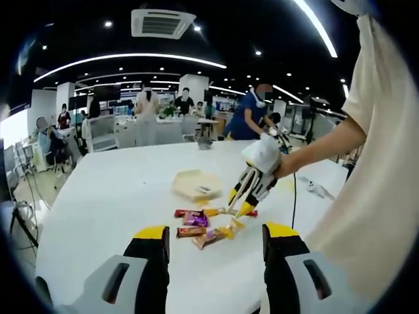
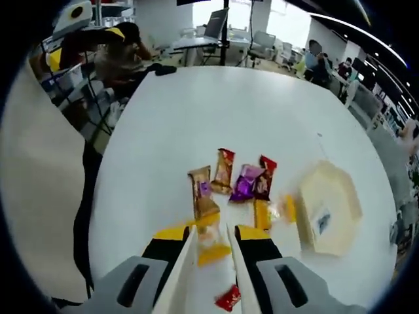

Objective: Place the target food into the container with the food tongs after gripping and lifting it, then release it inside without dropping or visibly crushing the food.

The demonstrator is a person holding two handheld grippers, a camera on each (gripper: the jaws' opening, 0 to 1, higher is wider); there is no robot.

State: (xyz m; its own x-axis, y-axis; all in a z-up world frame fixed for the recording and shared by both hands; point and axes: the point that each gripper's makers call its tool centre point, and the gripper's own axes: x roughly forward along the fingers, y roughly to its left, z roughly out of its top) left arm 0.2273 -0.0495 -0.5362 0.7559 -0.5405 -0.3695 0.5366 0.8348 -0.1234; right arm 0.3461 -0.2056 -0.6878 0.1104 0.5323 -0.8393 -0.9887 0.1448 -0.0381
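In the right gripper view, the right tool (image 2: 211, 245) pinches the food tongs (image 2: 190, 271), and the tong tips stand around a yellow wrapped snack (image 2: 213, 245) on the white table (image 2: 216, 111). A small red candy (image 2: 228, 298) lies nearer, between the tong arms. Beyond, a brown packet (image 2: 202, 191), an orange-brown packet (image 2: 223, 170), a purple packet (image 2: 246, 182) and a red packet (image 2: 265, 176) lie close together. The pale container (image 2: 328, 207) sits beside them, toward the table's edge. In the left gripper view, the left tool (image 1: 215, 234) is spread wide and holds nothing.
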